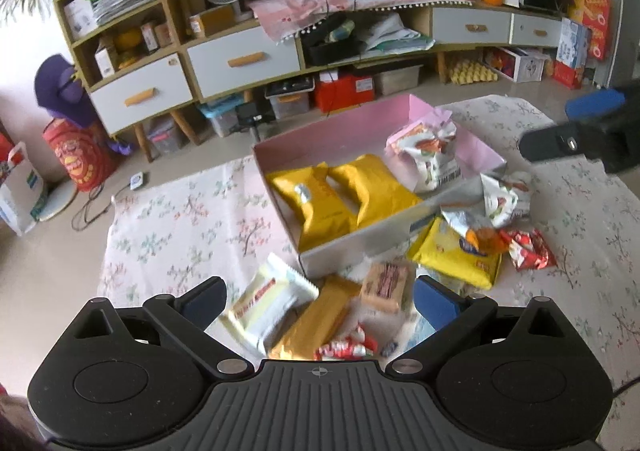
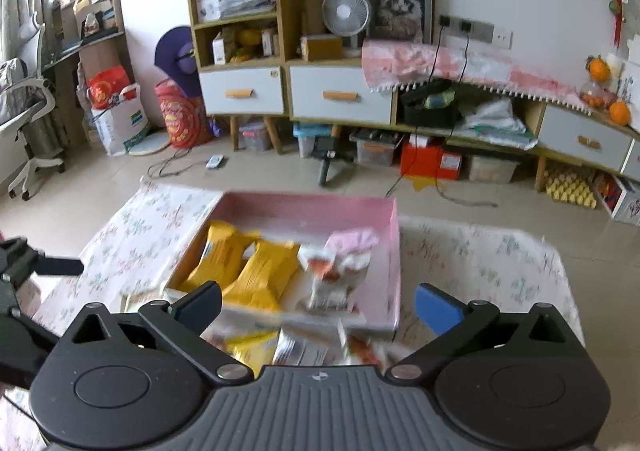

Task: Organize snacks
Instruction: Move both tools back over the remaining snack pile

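Observation:
A pink box stands on a floral cloth and holds two yellow packets and a white-and-orange bag. Loose snacks lie in front of it: a white bar, a gold packet, a tan biscuit pack, a yellow bag, a torn silver bag and red sweets. My left gripper hangs open above the near snacks, nothing between its fingers. My right gripper is open above the box's near edge, holding nothing.
The floral cloth covers a low table that ends close on all sides. Beyond it is bare floor, then a long sideboard with drawers, storage bins under it and a small tripod. The other gripper shows at the right edge.

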